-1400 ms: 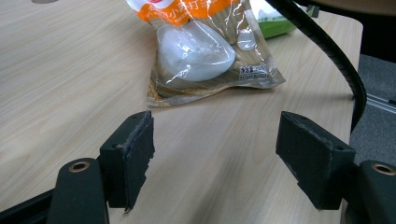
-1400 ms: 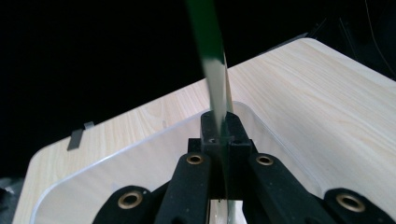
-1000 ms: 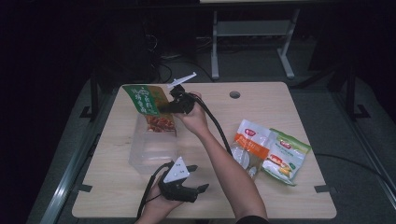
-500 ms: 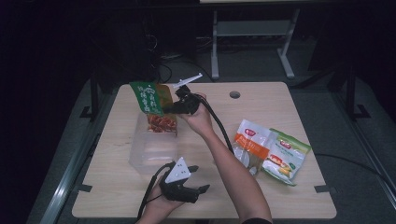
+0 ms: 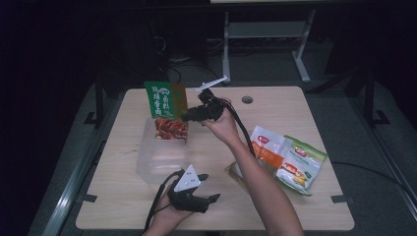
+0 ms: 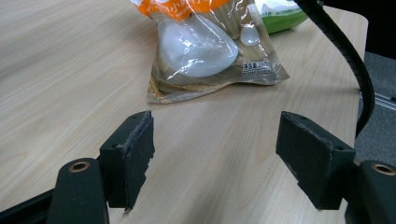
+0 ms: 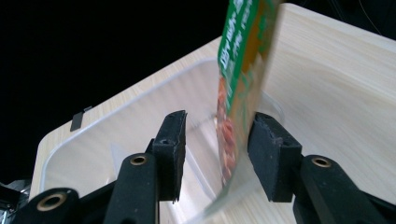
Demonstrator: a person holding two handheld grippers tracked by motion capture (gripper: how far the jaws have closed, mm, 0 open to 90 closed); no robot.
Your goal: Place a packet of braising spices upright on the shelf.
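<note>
A green and orange snack packet (image 5: 164,105) stands upright over the far end of a clear plastic bin (image 5: 160,157) at the table's left middle. My right gripper (image 5: 187,117) is level with the packet's right edge. In the right gripper view the packet (image 7: 238,70) hangs between the jaws of my right gripper (image 7: 217,149). It lies against the right jaw, and a gap separates it from the left jaw, so the gripper is open. The bin (image 7: 116,121) lies below. My left gripper (image 5: 210,187) rests open near the front edge; in its own view the gripper (image 6: 215,154) holds nothing.
Two snack bags lie at the table's right: an orange and white one (image 5: 268,147) and a green one (image 5: 300,164). In the left gripper view, a brown and clear bag (image 6: 210,51) lies just ahead of the jaws. A cable (image 6: 345,51) crosses on the right.
The green packet has swung from a tilt to upright and shifted a little right over the bin's far end. The left gripper has stayed at the front edge.
</note>
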